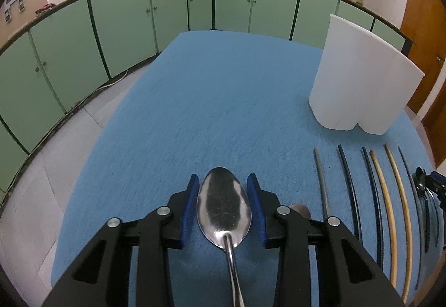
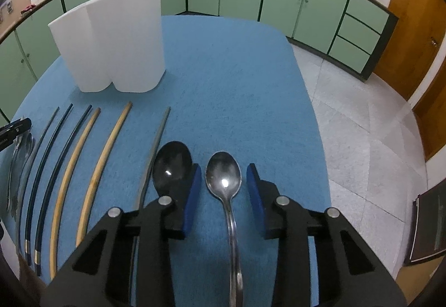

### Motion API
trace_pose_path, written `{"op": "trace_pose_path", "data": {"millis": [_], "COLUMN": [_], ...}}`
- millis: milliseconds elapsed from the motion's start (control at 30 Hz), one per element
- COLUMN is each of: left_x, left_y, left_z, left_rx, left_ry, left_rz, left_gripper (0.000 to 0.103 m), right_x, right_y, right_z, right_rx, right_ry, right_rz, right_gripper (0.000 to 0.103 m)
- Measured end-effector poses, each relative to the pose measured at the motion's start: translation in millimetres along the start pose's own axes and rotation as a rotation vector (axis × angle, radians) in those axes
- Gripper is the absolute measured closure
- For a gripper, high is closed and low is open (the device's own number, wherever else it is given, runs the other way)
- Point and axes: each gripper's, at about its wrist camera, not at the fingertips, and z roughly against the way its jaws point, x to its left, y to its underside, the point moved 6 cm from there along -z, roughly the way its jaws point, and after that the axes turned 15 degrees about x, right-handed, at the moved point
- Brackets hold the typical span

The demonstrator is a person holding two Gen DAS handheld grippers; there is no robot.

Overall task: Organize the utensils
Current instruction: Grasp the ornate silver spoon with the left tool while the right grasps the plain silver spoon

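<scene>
Both grippers point steeply down at the blue table. The left gripper has its blue pads pressed on the bowl of a big steel spoon, bowl facing up. The right gripper stands open around a smaller spoon, with gaps on both sides. Chopsticks lie between them, and the white holder stands far behind.

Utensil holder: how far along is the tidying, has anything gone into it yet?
Nothing looks done: no utensil shows above the white holder rim. In hand: the left gripper has its jaws pressed on a large spoon; the right gripper has its jaws either side of a smaller spoon, not touching it. Left: both spoons, the black spoon and the chopsticks lying on the blue table.
</scene>
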Motion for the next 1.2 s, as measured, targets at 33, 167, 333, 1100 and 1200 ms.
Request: {"op": "trace_pose_path", "data": {"millis": [33,167,333,1100,1200], "left_x": [-1,-2,-3,-4,-6], "left_y": [-1,2,5,9,8], "left_z": [1,4,6,19,17], "left_rx": [-0.003,-0.016,-0.027,-0.069,-0.068], "left_ry": [-0.001,-0.007,-0.002,0.001,0.0], "left_rz": [-0.005,-0.014,-0.022,-0.026,-0.025], "left_gripper": [0.068,0.068,0.068,0.068,0.068], "right_x": [0,2,5,6,4], "right_y": [0,-1,-2,-7,-10], "right_z": [-1,-10,-9,-9,-10], "right_rx": [0.007,0.037,0.046,0.07,0.072], "right_ry": [0.0,-0.003,-0.028,0.011,-0.006], "right_rz": [0.002,0.003,-0.007,0.043,0.037], "right_gripper": [0.073,0.076,0.083,0.064,0.064]}}
